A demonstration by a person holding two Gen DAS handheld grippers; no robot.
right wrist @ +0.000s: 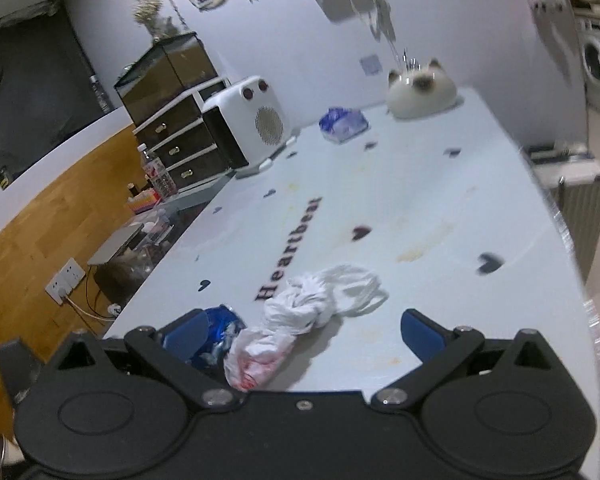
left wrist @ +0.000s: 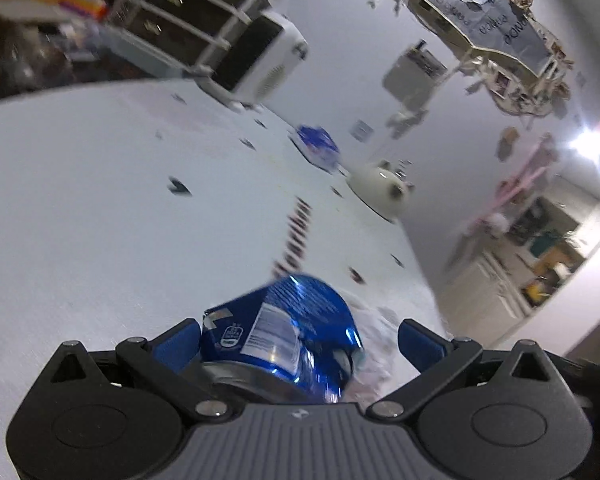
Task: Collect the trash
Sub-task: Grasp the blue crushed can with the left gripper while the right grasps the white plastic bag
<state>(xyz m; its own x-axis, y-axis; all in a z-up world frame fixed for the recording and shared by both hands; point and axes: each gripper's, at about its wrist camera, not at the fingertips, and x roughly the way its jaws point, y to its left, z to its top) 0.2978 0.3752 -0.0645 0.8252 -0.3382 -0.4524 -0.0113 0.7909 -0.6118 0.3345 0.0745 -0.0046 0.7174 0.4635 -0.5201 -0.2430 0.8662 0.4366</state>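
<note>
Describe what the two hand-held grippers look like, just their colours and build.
Both look alike. The left hand-held gripper and right hand-held gripper each have blue finger pads on black linkage arms with silver pivot pins, round black housings either side, and a ribbed centre plate, grey on the left and black on the right. No cables or sleeves show.

A pale table (right wrist: 440, 184) was strewn with a white plastic bag (right wrist: 300, 308), a crushed blue can (right wrist: 220, 324) at the near left, a blue packet (right wrist: 343, 123) and a cat-shaped holder (right wrist: 420, 92) far off.
</note>
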